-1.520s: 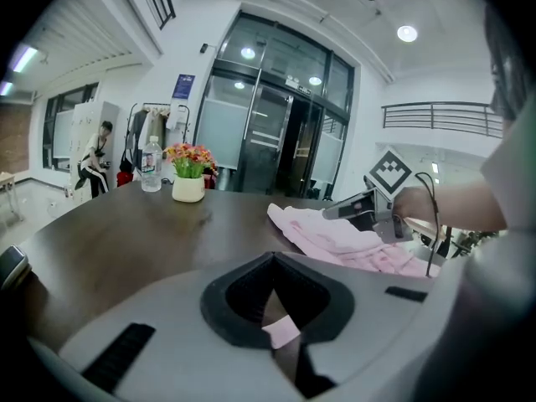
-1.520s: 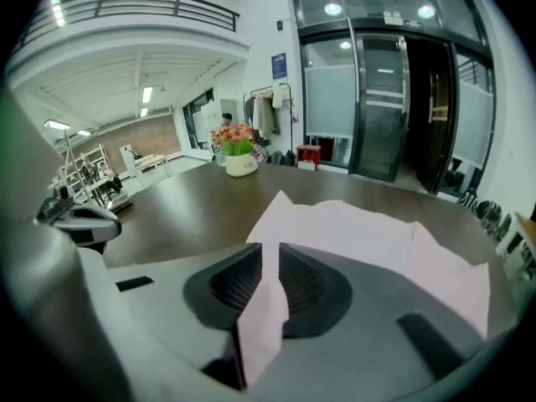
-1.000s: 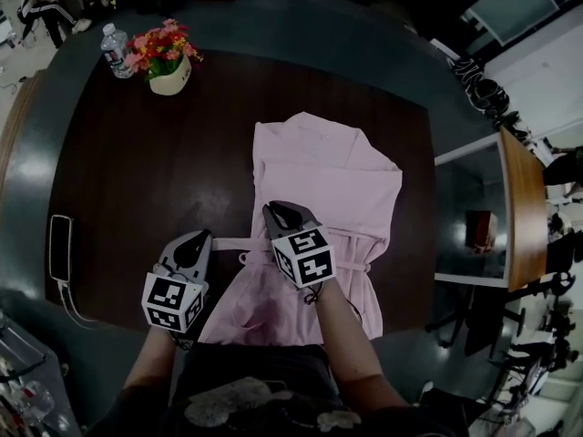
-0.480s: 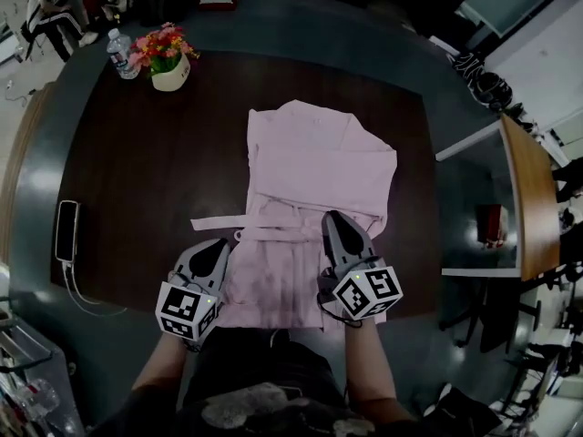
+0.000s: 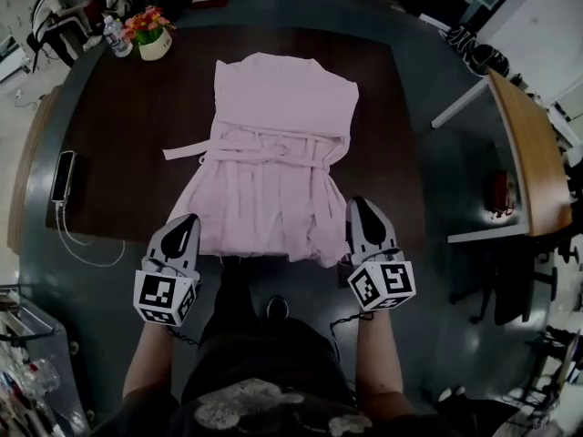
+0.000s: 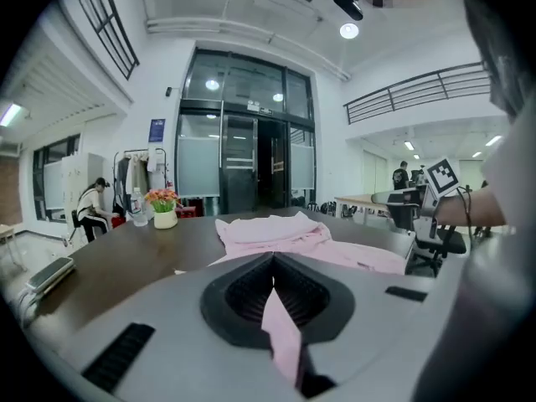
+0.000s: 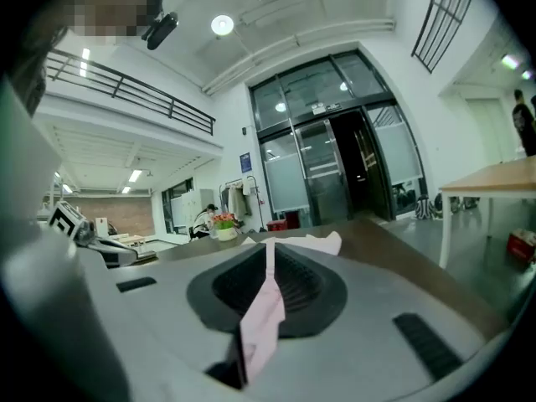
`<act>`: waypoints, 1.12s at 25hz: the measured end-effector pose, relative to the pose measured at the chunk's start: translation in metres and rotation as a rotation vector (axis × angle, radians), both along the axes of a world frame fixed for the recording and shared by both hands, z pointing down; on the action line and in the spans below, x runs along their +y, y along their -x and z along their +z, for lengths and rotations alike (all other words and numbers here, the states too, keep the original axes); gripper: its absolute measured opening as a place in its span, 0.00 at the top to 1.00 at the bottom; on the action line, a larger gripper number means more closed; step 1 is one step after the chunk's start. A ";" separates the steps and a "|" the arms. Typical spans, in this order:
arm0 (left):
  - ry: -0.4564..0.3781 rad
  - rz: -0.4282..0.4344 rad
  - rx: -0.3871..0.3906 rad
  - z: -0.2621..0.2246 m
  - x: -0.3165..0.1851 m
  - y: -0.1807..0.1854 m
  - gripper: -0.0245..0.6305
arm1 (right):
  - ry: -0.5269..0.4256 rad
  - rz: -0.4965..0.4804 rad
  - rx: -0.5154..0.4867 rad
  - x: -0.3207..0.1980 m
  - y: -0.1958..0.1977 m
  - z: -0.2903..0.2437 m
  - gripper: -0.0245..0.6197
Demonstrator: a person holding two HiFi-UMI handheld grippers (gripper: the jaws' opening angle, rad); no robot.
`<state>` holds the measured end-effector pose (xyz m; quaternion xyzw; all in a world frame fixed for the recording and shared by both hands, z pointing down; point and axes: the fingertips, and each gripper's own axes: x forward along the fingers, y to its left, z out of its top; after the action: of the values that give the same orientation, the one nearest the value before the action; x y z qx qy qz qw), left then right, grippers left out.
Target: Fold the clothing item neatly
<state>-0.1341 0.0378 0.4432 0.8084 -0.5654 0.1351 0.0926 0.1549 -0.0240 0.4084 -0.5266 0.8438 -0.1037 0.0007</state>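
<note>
A pink dress (image 5: 273, 162) with a tie belt lies flat on the dark wooden table (image 5: 118, 144), collar end far from me, hem at the near edge. My left gripper (image 5: 187, 228) is shut on the hem's left corner; pink cloth (image 6: 280, 333) shows pinched between its jaws. My right gripper (image 5: 360, 215) is shut on the hem's right corner, with a strip of pink cloth (image 7: 261, 316) caught between its jaws. The rest of the dress (image 6: 285, 233) stretches away across the table in the left gripper view.
A pot of flowers (image 5: 150, 35) and a water bottle (image 5: 113, 36) stand at the table's far left corner. A phone (image 5: 61, 176) with a cable lies near the left edge. Another wooden table (image 5: 524, 153) stands to the right. A person (image 6: 88, 209) sits far off.
Both grippers moved back toward me to the table's near edge, the right one swinging out to the right. The dress's lower part has been pulled flat and spread wide between them.
</note>
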 end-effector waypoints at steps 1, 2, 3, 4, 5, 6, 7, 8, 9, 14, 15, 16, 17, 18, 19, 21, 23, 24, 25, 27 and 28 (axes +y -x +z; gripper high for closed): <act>0.006 -0.020 -0.008 0.002 0.012 0.000 0.95 | 0.021 0.025 0.001 0.012 -0.017 0.009 0.93; 0.016 -0.037 -0.013 0.006 0.024 0.000 0.95 | 0.045 0.047 -0.002 0.024 -0.032 0.019 0.93; 0.027 -0.050 -0.017 0.010 0.035 0.000 0.95 | 0.067 0.067 -0.004 0.034 -0.046 0.030 0.93; 0.037 -0.057 -0.024 0.016 0.044 0.000 0.95 | 0.085 0.085 -0.001 0.044 -0.058 0.041 0.93; 0.047 -0.062 -0.037 0.023 0.052 0.000 0.95 | 0.103 0.101 0.005 0.052 -0.068 0.052 0.93; 0.060 -0.068 -0.054 0.031 0.059 0.001 0.95 | 0.124 0.115 0.009 0.061 -0.076 0.064 0.93; 0.072 -0.073 -0.071 0.039 0.067 0.003 0.95 | 0.147 0.127 0.011 0.070 -0.083 0.076 0.93; 0.082 -0.076 -0.084 0.046 0.073 0.007 0.95 | 0.168 0.141 0.011 0.080 -0.089 0.088 0.93; 0.085 -0.078 -0.089 0.053 0.077 0.011 0.95 | 0.181 0.159 0.015 0.087 -0.094 0.098 0.93; 0.086 -0.129 -0.093 0.099 0.088 0.047 0.92 | 0.195 0.256 0.156 0.108 -0.115 0.159 0.86; 0.108 -0.127 -0.090 0.115 0.093 0.054 0.87 | 0.218 0.249 0.176 0.114 -0.115 0.177 0.80; 0.136 -0.119 -0.084 0.132 0.097 0.061 0.82 | 0.243 0.244 0.180 0.120 -0.116 0.195 0.78; 0.161 -0.108 -0.078 0.150 0.101 0.066 0.76 | 0.264 0.248 0.170 0.125 -0.118 0.213 0.75; 0.176 -0.101 -0.076 0.167 0.102 0.072 0.71 | 0.277 0.259 0.157 0.128 -0.120 0.230 0.72; 0.182 -0.096 -0.081 0.184 0.103 0.077 0.68 | 0.286 0.267 0.148 0.130 -0.120 0.246 0.69; 0.183 -0.083 -0.102 0.217 0.103 0.088 0.63 | 0.299 0.250 0.151 0.134 -0.115 0.280 0.65; 0.189 -0.069 -0.126 0.251 0.102 0.096 0.59 | 0.321 0.211 0.170 0.137 -0.107 0.313 0.59; 0.188 -0.062 -0.138 0.267 0.100 0.100 0.56 | 0.333 0.200 0.174 0.137 -0.105 0.329 0.54; 0.180 -0.053 -0.147 0.281 0.097 0.104 0.50 | 0.344 0.192 0.173 0.135 -0.103 0.345 0.49; 0.154 -0.029 -0.151 0.303 0.086 0.110 0.46 | 0.350 0.164 0.178 0.129 -0.101 0.368 0.43; 0.142 -0.013 -0.144 0.312 0.080 0.111 0.45 | 0.344 0.140 0.194 0.125 -0.100 0.376 0.42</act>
<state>-0.2447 0.1178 0.7556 0.7842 -0.5650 0.2320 0.1095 0.2551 0.1007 0.7844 -0.5836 0.7713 -0.1949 -0.1631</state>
